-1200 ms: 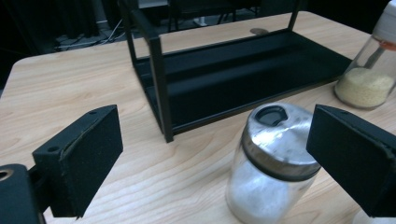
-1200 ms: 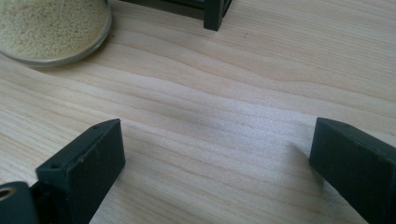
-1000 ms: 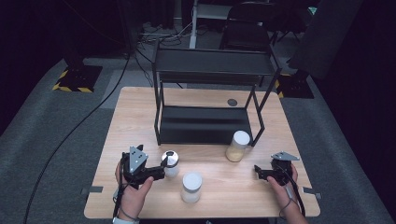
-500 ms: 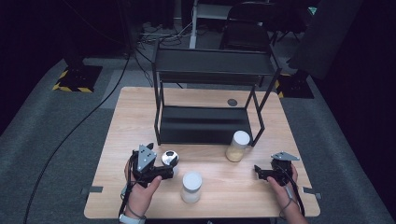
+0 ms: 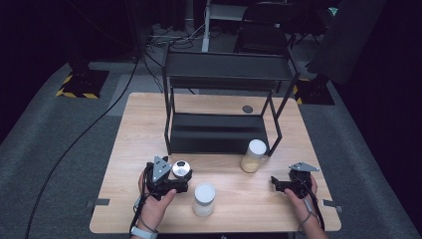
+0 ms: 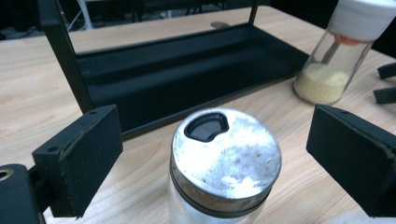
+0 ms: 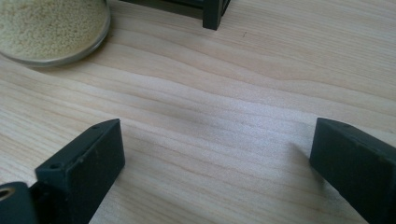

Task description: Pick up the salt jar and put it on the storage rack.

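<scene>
A glass shaker [image 6: 225, 163] with a scuffed metal lid stands on the wooden table, between the jaws of my left gripper [image 6: 215, 140]. Those jaws are spread wide and touch nothing. From above, the shaker [image 5: 181, 169] is at the front left with the left gripper [image 5: 180, 178] around it from the left. My right gripper [image 5: 275, 183] rests low at the front right, open over bare wood [image 7: 217, 144]. A white-capped jar of yellow grains [image 5: 253, 156] stands left of it and farther back, its base [image 7: 46, 28] at the top left of the right gripper view.
A second white-lidded jar [image 5: 204, 198] stands near the front edge, just right of the shaker. A black two-tier rack [image 5: 224, 132] takes up the middle of the table; its lower shelf [image 6: 187, 70] lies beyond the shaker and one foot [image 7: 215, 14] is near the grain jar.
My left gripper has slid right toward the shaker, so the shaker now sits between its open jaws. The right gripper and the jars have stayed put.
</scene>
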